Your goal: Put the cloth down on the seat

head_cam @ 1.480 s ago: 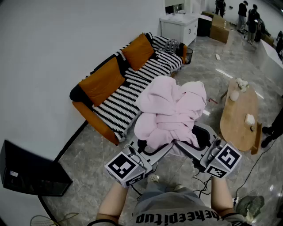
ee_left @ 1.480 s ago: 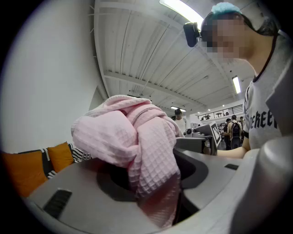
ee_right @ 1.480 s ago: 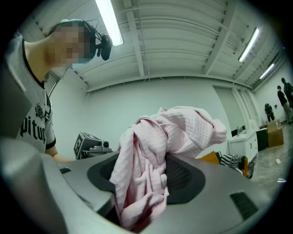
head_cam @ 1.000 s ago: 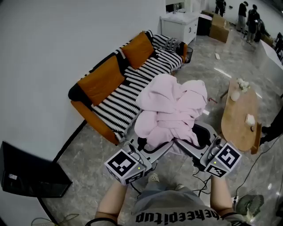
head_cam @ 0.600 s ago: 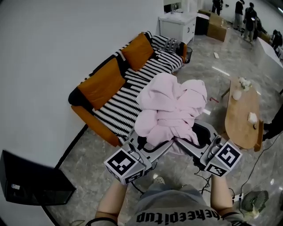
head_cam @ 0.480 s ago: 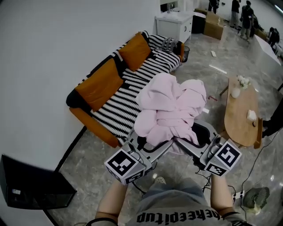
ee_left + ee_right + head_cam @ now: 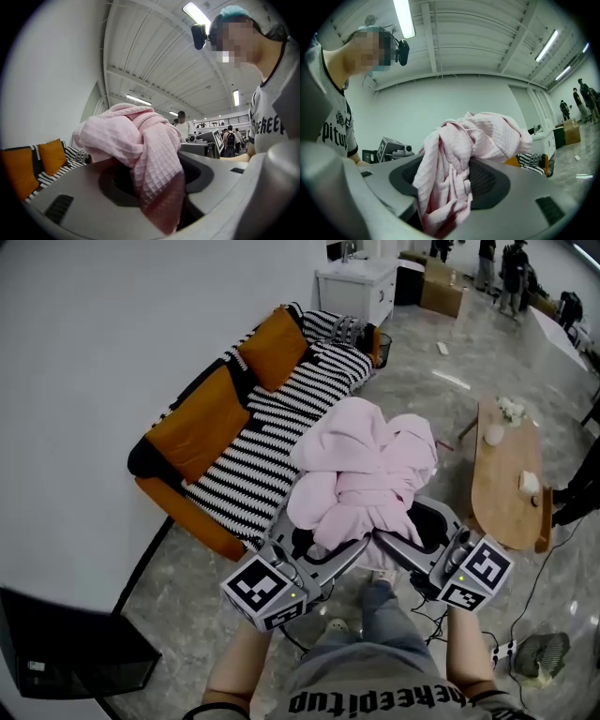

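Note:
A bunched pink waffle-weave cloth (image 7: 361, 474) is held up in the air in front of me, over the floor near the sofa. My left gripper (image 7: 323, 545) is shut on its lower left folds, and the cloth (image 7: 145, 145) fills its jaws. My right gripper (image 7: 394, 545) is shut on the lower right folds, with the cloth (image 7: 454, 164) hanging from its jaws. The seat is a black-and-white striped sofa (image 7: 272, 442) with orange cushions (image 7: 192, 423), ahead and to the left against the white wall.
A wooden oval table (image 7: 506, 474) with small objects stands to the right. A white cabinet (image 7: 352, 287) sits beyond the sofa's far end. A black box (image 7: 56, 648) is at lower left. Cables and a shoe (image 7: 530, 662) lie on the grey floor. People stand far back.
The view has moved forward and toward the sofa, which now sits lower left in the head view. Both grippers still hold the cloth the same way. My leg has stepped forward.

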`<control>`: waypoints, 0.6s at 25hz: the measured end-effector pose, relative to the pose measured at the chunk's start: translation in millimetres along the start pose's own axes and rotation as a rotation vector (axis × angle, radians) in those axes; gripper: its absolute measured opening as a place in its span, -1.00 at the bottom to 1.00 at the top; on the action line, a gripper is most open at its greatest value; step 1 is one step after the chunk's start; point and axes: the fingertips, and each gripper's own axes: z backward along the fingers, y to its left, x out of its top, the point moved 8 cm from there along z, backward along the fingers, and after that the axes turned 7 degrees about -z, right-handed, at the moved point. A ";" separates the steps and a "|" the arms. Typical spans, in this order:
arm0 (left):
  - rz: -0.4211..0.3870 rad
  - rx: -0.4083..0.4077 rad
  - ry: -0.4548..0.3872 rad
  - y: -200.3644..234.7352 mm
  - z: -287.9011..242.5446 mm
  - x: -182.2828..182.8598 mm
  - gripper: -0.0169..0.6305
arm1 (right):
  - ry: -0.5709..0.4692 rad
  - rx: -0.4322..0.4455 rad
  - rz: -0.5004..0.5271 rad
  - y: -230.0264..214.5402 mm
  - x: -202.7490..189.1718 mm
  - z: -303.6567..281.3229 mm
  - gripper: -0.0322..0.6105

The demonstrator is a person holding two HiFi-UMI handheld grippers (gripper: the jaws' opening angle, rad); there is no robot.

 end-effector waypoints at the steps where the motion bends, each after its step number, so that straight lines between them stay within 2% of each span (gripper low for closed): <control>1: -0.002 0.004 0.004 3.1 -4.5 -1.2 -0.24 | 0.003 0.005 0.001 -6.2 0.2 -1.2 -0.02; 5: -0.002 0.029 0.020 23.6 -31.2 -1.4 -0.24 | 0.017 0.031 0.010 -41.8 9.6 -10.0 -0.02; 10: -0.007 0.070 0.030 65.0 -82.1 4.3 -0.24 | 0.020 0.066 0.016 -107.1 31.4 -28.1 -0.02; 15: -0.016 0.097 0.023 68.2 -92.1 0.1 -0.24 | 0.025 0.096 0.032 -121.3 32.5 -29.6 -0.02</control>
